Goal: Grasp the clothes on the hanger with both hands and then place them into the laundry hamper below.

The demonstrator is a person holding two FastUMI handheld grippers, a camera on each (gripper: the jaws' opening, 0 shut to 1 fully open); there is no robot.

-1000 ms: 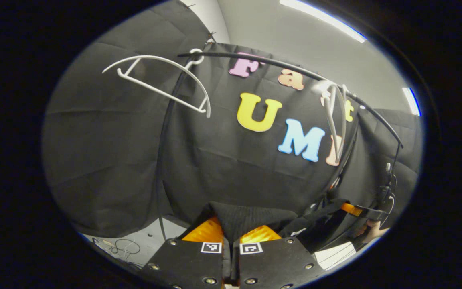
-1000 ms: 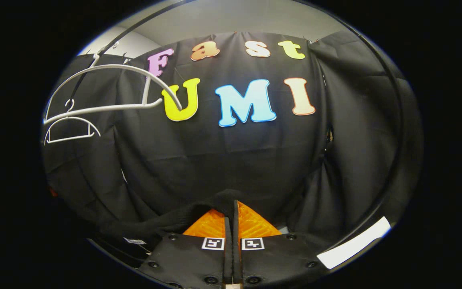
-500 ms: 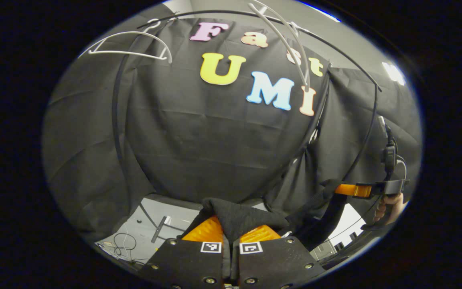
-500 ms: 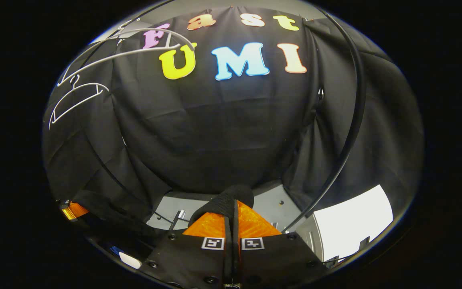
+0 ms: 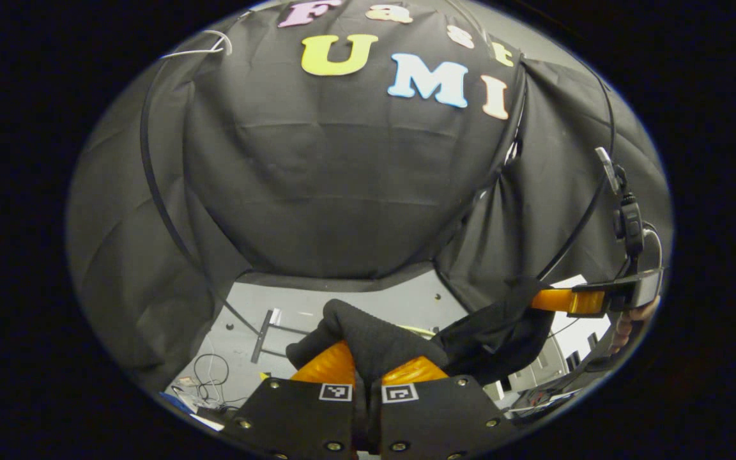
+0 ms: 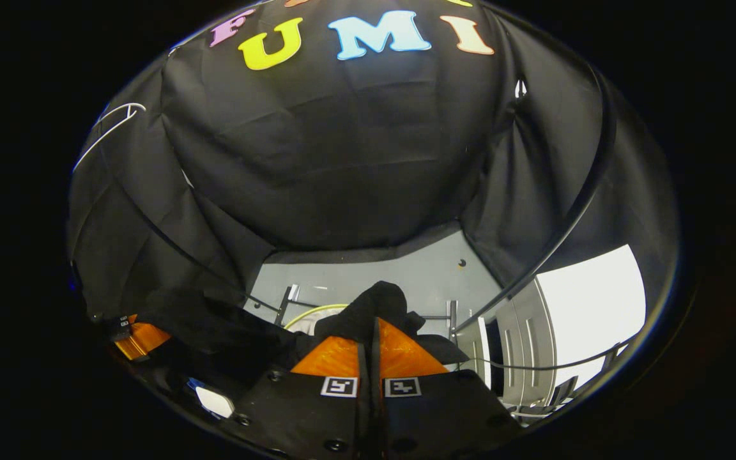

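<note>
In the left gripper view, the left tongs point(image 5: 368, 374) are pinching a fold of the black garment point(image 5: 374, 342), which bulges up between the two fingers and drapes away to the right. At the far right of that view the cloth runs to the right tongs point(image 5: 544, 299), where it is gathered over the fingertips; a hand point(image 5: 630, 319) holds that tool at the edge of the picture.

In the right gripper view, the right tongs point(image 6: 371, 348) are pressed together on a bunch of the same garment point(image 6: 374, 306), which rises above the fingertips and sags off to the left toward the left tongs point(image 6: 141, 338), low at the left edge. The garment hangs in the air between the two tools, above the grey floor point(image 6: 374, 275).

Just behind the cloth a pale curved rim point(image 6: 307, 313) shows near the floor; what it belongs to cannot be told. A black rail point(image 5: 157, 191) curves up the left side, and a white hanger point(image 6: 109, 124) hangs high at the left, well apart from the garment. Cables point(image 5: 205, 377) lie on the floor at the near left.
</note>
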